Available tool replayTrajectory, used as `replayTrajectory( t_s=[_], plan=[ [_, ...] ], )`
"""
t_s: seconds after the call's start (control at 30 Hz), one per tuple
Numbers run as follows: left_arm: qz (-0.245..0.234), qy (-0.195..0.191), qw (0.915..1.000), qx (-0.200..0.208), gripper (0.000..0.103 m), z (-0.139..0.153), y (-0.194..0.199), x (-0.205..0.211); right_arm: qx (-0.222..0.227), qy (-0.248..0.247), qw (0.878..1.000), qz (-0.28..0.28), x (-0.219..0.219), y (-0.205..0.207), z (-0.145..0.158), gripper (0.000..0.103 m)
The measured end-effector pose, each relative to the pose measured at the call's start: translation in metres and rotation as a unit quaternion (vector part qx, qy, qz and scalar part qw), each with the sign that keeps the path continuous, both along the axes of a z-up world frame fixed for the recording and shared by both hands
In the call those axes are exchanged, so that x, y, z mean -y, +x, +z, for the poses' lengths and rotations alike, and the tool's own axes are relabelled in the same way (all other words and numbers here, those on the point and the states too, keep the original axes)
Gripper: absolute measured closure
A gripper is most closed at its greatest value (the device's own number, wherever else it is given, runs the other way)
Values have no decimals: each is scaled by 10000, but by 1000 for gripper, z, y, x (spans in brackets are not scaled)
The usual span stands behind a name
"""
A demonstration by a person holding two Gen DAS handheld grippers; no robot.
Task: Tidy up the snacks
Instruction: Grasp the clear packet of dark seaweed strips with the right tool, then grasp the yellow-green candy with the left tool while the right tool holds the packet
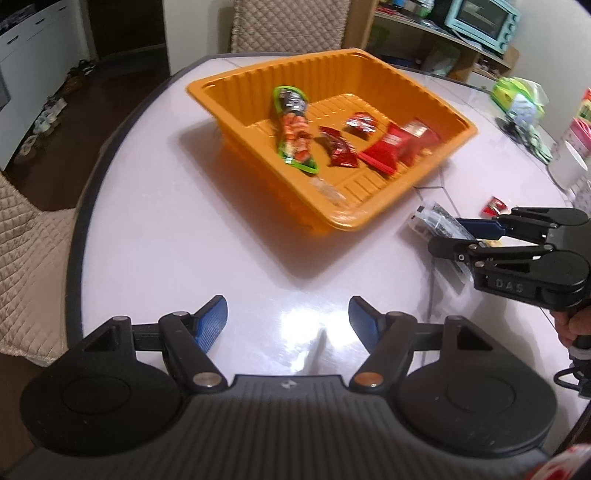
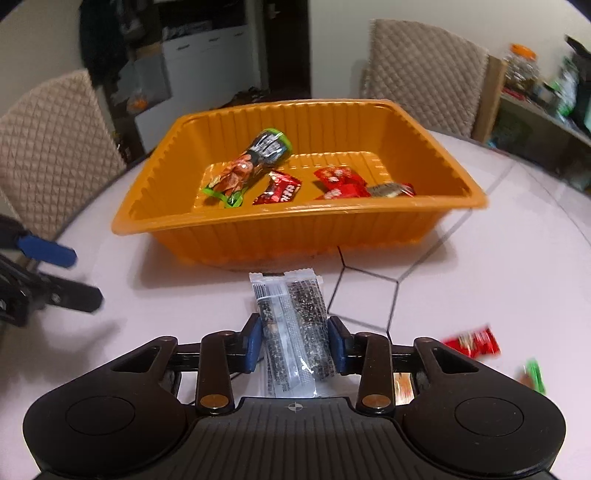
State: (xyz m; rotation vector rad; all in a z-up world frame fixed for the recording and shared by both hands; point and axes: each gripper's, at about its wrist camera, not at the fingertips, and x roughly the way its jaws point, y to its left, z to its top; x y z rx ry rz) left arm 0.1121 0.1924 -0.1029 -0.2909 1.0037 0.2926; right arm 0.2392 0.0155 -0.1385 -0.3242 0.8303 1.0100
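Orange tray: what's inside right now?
The orange tray holds a long green-edged snack pack and several small red packets. How many red ones cannot be told: they overlap, and the near wall hides the floor's front strip.

A pale, glossy round surface [image 1: 155, 229] with a dark rim fills the middle. Quilted beige chairs [image 2: 424, 70] stand behind it — another at left [image 2: 55, 147]. Upper right, wooden shelves [image 1: 443, 40] carry a teal toaster oven [image 1: 484, 22]; upper left, white cabinets [image 1: 33, 48] over dark floor [image 1: 110, 85].
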Motion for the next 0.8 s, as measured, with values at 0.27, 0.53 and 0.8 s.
replayTrajectory(
  t_s=[0.27, 0.53, 0.8],
  plan=[
    [-678, -197, 9974, 131, 33, -2, 10, 34, -339, 443, 9930, -1039, 63, -11, 23, 65],
    [-1629, -219, 9859, 309, 35, -6, 39, 86, -385, 295, 9781, -2023, 120, -13, 33, 65],
    [-2258, -89, 9725, 564, 42, -9, 83, 121, -553, 305, 9608, -2699, 157, -13, 31, 65]
  ],
)
